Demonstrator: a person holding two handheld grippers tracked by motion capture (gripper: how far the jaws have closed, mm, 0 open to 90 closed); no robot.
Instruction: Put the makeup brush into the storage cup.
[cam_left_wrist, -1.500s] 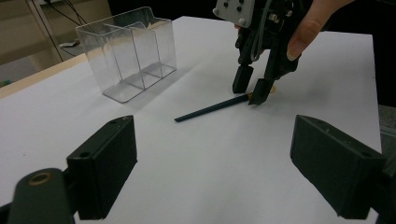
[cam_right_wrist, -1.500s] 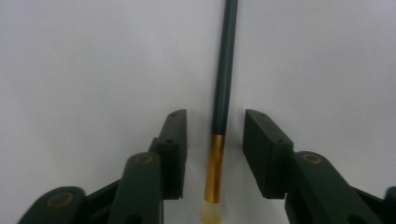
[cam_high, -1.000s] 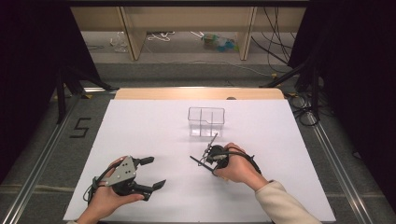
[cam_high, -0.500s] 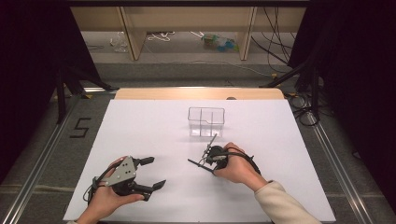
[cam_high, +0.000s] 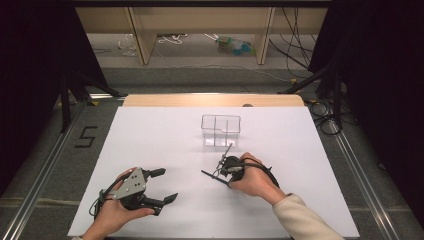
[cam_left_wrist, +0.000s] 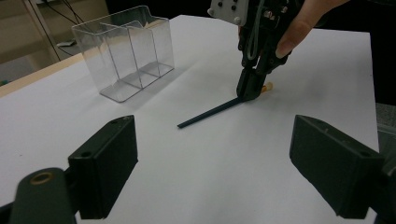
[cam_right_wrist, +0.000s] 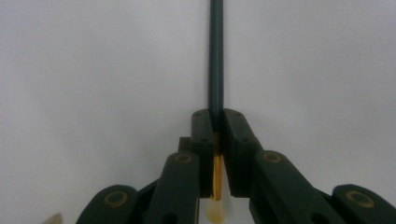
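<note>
A dark, thin pencil (cam_high: 210, 175) with a yellowish eraser end lies flat on the white tabletop (cam_high: 300, 150). My right gripper (cam_high: 224, 178) points down at it, shut on the pencil (cam_right_wrist: 215, 56) near the eraser end (cam_right_wrist: 215, 212), pads (cam_right_wrist: 203, 128) pressed on both sides. In the left gripper view the right gripper (cam_left_wrist: 250, 91) pinches the pencil (cam_left_wrist: 210, 112), whose tip points toward my left gripper. My left gripper (cam_high: 166, 184) rests near the front left of the table, open (cam_left_wrist: 219, 163) with nothing between its jaws. A clear divided box (cam_high: 221, 130) (cam_left_wrist: 123, 56) stands just beyond the right gripper.
The white sheet ends at a wooden edge (cam_high: 210, 100) on the far side. Metal rails (cam_high: 350, 160) run along both sides, and a floor mark "5" (cam_high: 86, 136) sits at the left. Cables (cam_high: 320, 107) lie past the far right corner.
</note>
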